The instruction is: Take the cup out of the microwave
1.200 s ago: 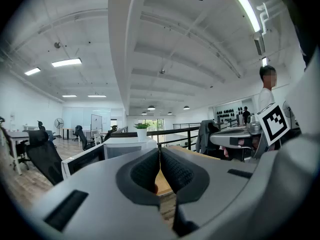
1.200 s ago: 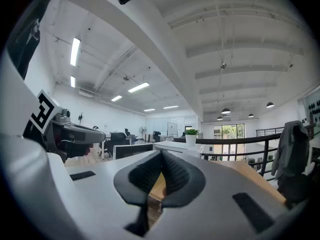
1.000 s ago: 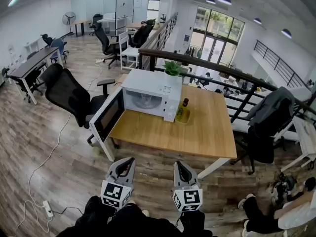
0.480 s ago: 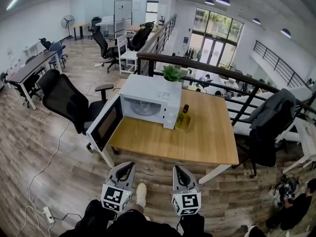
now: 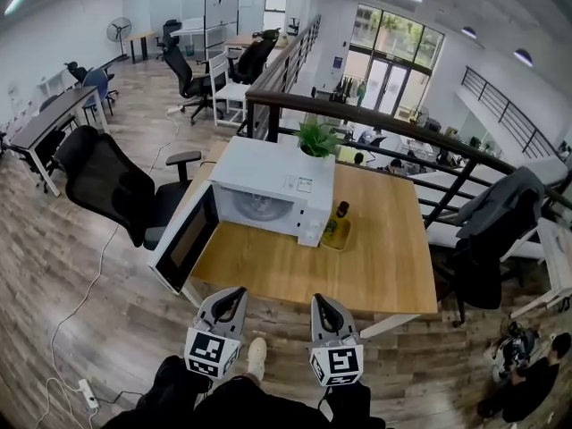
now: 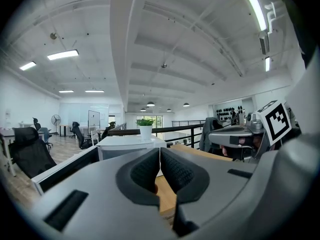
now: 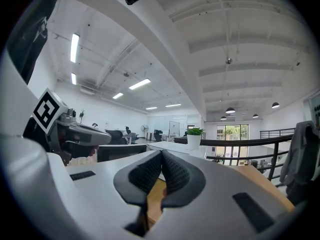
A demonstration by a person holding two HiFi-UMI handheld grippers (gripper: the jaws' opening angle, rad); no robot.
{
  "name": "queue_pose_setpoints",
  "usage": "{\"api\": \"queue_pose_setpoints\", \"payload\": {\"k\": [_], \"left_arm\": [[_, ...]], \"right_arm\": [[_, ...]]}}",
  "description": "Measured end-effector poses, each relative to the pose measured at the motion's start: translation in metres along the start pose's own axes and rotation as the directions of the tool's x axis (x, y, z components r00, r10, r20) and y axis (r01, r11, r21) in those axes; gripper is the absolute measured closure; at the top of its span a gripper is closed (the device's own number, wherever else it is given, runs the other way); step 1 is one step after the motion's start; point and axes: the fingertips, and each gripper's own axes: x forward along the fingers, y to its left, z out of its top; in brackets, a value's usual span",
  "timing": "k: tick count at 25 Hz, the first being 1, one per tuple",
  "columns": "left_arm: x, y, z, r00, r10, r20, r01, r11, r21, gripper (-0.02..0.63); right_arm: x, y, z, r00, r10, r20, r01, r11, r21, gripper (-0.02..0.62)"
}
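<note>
A white microwave stands on the wooden table, its door swung open to the left. The cavity shows only a pale round shape; I cannot make out the cup. My left gripper and right gripper hover side by side just short of the table's near edge, both shut and empty. In the left gripper view the shut jaws point at the microwave and its door. The right gripper view shows shut jaws level with the microwave.
A bottle on a small tray stands right of the microwave, and a potted plant stands behind it. A black office chair is to the left of the open door. A dark railing runs behind the table.
Both grippers and the head have moved forward toward the table. The microwave and table now sit closer and lower in the head view. Both jaws stay shut.
</note>
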Motion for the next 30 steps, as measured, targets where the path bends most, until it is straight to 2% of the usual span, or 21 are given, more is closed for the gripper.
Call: {"api": "queue_pose_setpoints", "payload": {"k": [10, 27, 30], "left_arm": [[0.070, 0.060, 0.007, 1.000, 0.004, -0.020, -0.004, 1.000, -0.021, 0.581], [0.180, 0.141, -0.019, 0.998, -0.004, -0.068, 0.000, 0.998, -0.061, 0.581], [0.195, 0.154, -0.028, 0.995, -0.012, -0.101, 0.005, 0.998, -0.070, 0.581]], "right_arm": [[0.091, -0.025, 0.000, 0.999, 0.012, -0.031, -0.011, 0.999, 0.032, 0.580], [0.223, -0.058, -0.028, 0.997, 0.021, -0.072, -0.015, 0.997, 0.075, 0.580], [0.244, -0.059, -0.037, 0.996, 0.030, -0.088, -0.022, 0.996, 0.083, 0.580]]}}
